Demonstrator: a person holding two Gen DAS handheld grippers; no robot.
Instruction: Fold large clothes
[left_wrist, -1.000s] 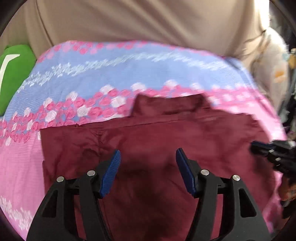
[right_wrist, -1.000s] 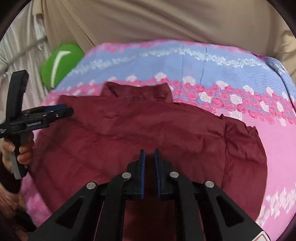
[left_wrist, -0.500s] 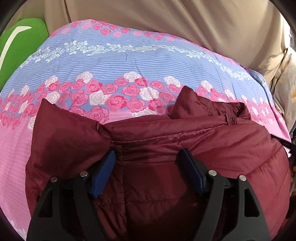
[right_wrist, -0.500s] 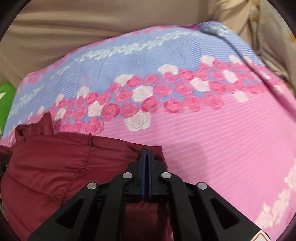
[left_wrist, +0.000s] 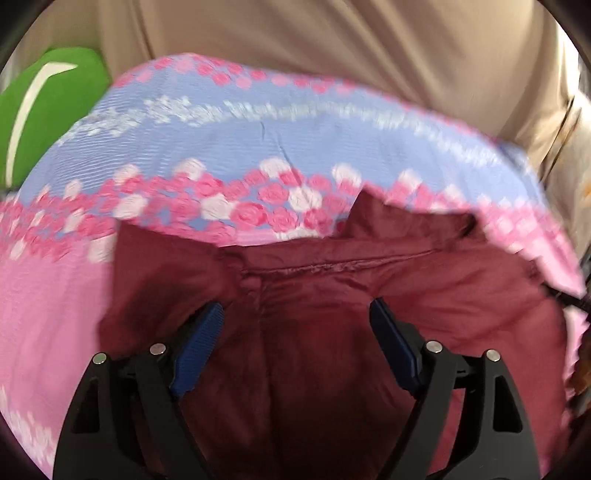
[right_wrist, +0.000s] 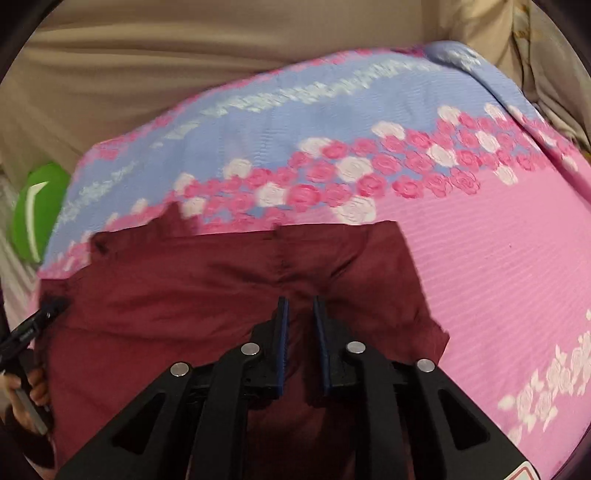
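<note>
Over the maroon jacket (left_wrist: 332, 332) on the bed (right_wrist: 498, 258), left gripper (left_wrist: 297, 321) jaws have just been opening wide and empty; right gripper (right_wrist: 300, 314) jaws have just parted narrowly, gripping nothing.

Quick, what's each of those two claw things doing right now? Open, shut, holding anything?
Left gripper: open wide, jaws just opening, over the maroon jacket, gripping nothing.
Right gripper: slightly open, jaws just opening, above the jacket, not pinching it.

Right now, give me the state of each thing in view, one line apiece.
Maroon jacket: lying on the bed, collar at the far edge, gripped by neither gripper.
Left gripper: open wide over the jacket, jaws just opening.
Right gripper: slightly open, jaws just opening, nothing pinched.
Floral bedsheet: spread under the jacket.
</note>
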